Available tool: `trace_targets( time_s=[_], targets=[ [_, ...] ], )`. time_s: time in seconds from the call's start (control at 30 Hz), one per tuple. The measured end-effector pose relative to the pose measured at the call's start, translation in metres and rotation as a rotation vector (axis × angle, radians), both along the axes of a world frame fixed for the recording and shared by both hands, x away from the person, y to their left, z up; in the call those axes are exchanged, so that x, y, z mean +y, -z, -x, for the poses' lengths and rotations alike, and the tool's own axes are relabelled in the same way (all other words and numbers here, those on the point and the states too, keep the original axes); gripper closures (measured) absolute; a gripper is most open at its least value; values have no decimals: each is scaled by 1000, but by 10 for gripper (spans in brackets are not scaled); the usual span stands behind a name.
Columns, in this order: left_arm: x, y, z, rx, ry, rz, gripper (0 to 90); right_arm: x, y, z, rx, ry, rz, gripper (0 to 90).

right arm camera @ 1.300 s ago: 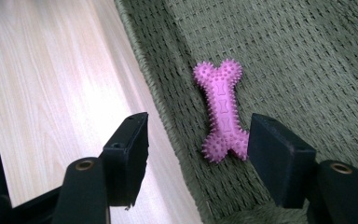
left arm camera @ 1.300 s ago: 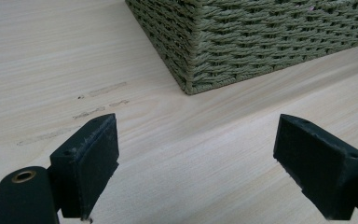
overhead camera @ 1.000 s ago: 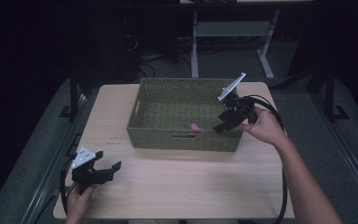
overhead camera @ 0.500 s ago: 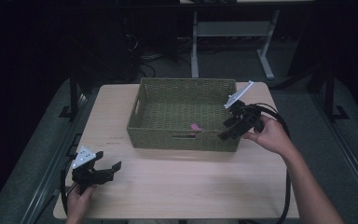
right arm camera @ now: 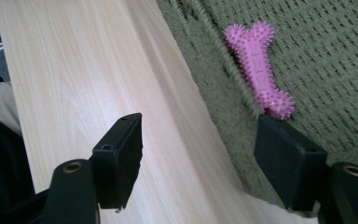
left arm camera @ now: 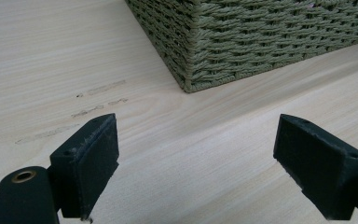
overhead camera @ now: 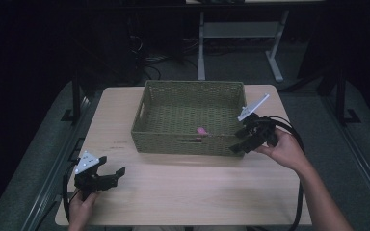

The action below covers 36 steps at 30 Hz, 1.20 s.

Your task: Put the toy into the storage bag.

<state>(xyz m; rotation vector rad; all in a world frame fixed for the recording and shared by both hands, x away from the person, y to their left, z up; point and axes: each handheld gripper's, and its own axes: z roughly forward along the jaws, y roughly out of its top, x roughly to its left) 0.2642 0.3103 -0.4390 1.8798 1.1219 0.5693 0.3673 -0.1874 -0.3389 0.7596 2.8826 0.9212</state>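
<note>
Withdrawing my right gripper (overhead camera: 238,143) from the woven olive-green rectangular basket (overhead camera: 188,144), I have its jaws apart with nothing between them; they have just been opening. The small pink spiked bone-shaped rubber toy (right arm camera: 259,68) lies flat on the basket floor, close against the near wall, with one knobbed end just beyond one of my jaw pads (right arm camera: 289,161) in the right gripper view. In the high view the toy (overhead camera: 201,131) sits near the middle of the near wall, just above the handle slot. My judgement is that the placing step is finishing: to do it well I should keep the jaws wide, lift clear of the rim before swinging sideways, and avoid brushing the toy or catching the weave. My left gripper (overhead camera: 107,176) rests over the pale wooden table (overhead camera: 197,192) near its front left corner, jaws spread wide and empty, well apart from the basket.
</note>
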Motion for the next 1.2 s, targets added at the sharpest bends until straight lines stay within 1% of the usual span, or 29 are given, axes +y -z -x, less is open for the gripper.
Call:
trace_targets(
  time_s=[0.23, 0.67, 0.93, 1.2],
  targets=[
    [-1, 0, 0, 1, 2, -1, 134, -7, 9, 9, 4, 9, -16, 310],
    [-1, 0, 0, 1, 0, 1, 134, -20, 28, 23, 13, 37, -30, 298],
    [-1, 0, 0, 1, -2, 1, 134, -25, 37, 29, 25, 51, -36, 293],
    [-1, 0, 1, 1, -1, 0, 134, -32, 45, 37, 27, 63, -46, 293]
  ],
)
